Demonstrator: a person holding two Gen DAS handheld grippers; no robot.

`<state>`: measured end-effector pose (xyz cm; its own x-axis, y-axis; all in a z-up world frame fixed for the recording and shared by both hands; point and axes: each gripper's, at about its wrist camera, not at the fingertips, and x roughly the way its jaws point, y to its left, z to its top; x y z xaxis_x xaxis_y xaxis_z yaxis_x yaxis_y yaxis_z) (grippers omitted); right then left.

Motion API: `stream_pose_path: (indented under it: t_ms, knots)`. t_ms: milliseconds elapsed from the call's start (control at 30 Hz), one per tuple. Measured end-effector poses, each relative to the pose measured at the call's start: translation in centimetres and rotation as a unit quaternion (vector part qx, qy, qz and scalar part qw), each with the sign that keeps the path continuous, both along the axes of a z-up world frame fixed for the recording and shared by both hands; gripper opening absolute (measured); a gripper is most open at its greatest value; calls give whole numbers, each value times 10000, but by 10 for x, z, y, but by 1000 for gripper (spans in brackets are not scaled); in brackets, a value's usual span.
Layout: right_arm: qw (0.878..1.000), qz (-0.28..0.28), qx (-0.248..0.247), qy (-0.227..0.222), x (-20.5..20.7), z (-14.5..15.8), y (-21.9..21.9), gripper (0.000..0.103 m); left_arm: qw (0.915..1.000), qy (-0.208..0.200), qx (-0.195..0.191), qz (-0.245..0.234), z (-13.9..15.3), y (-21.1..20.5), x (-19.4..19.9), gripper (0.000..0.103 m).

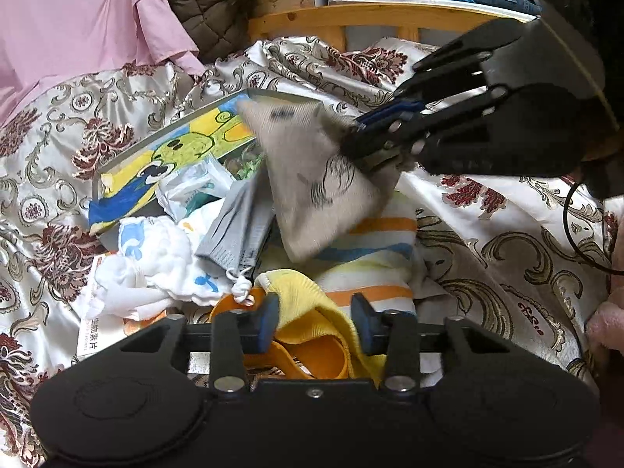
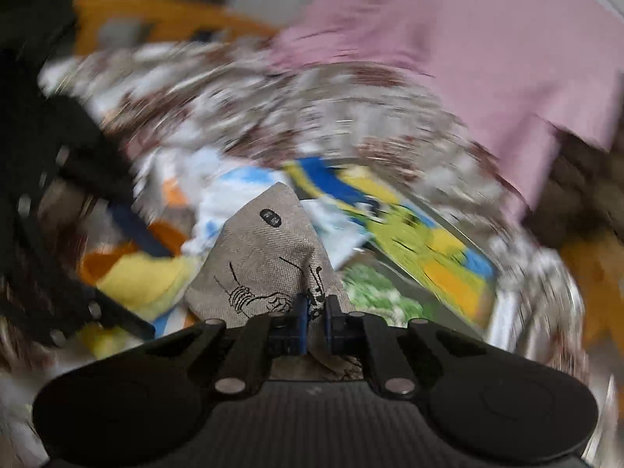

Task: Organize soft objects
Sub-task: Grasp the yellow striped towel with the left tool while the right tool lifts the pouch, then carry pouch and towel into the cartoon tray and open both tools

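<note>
My right gripper (image 2: pixel 316 306) is shut on a beige cloth pouch (image 2: pixel 265 261) printed with black line drawings. In the left wrist view the right gripper (image 1: pixel 360 136) holds the pouch (image 1: pixel 316 183) lifted above the pile. My left gripper (image 1: pixel 316 321) is open, its jaws either side of a yellow cloth (image 1: pixel 308 300) without pinching it. Under the pouch lie a striped towel (image 1: pixel 370 257), a grey folded cloth (image 1: pixel 238 234) and a white cloth with blue print (image 1: pixel 156 257). The right wrist view is heavily motion-blurred.
A cartoon-printed box (image 1: pixel 175 148) lies open on the floral satin bedspread (image 1: pixel 507 218). An orange plastic piece (image 1: pixel 312 358) sits under the yellow cloth. A pink sheet (image 1: pixel 78 19), a brown quilted jacket (image 1: pixel 210 4) and a wooden bed rail (image 1: pixel 351 19) stand behind.
</note>
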<state>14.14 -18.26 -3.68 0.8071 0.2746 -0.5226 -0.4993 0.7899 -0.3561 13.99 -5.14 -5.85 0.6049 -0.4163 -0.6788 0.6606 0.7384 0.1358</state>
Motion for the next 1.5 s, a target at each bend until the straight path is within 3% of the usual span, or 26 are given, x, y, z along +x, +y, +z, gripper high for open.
stream_pose_path:
  t_ms: [133, 300, 533, 733, 1033, 1500]
  knots:
    - [9987, -306, 400, -84, -5, 12, -13, 9, 10000, 14, 48, -64, -2, -5, -6, 19]
    - [9953, -568, 768, -161, -13, 17, -27, 9, 9999, -53, 1, 131, 5, -8, -15, 5]
    - [9893, -810, 1159, -360, -30, 26, -45, 9, 9966, -128, -508, 640, 29, -4, -33, 3]
    - [9836, -914, 1465, -525, -44, 33, -58, 9, 9878, -333, -1211, 921, 60, 2, -53, 3]
    - [9750, -911, 1872, -780, -52, 43, -70, 9, 9805, -623, -1454, 1165, 101, -4, -53, 3]
    - [9665, -1044, 2205, -796, -22, 62, -88, 10, 9680, -646, -2131, 1161, 163, -12, 25, 3]
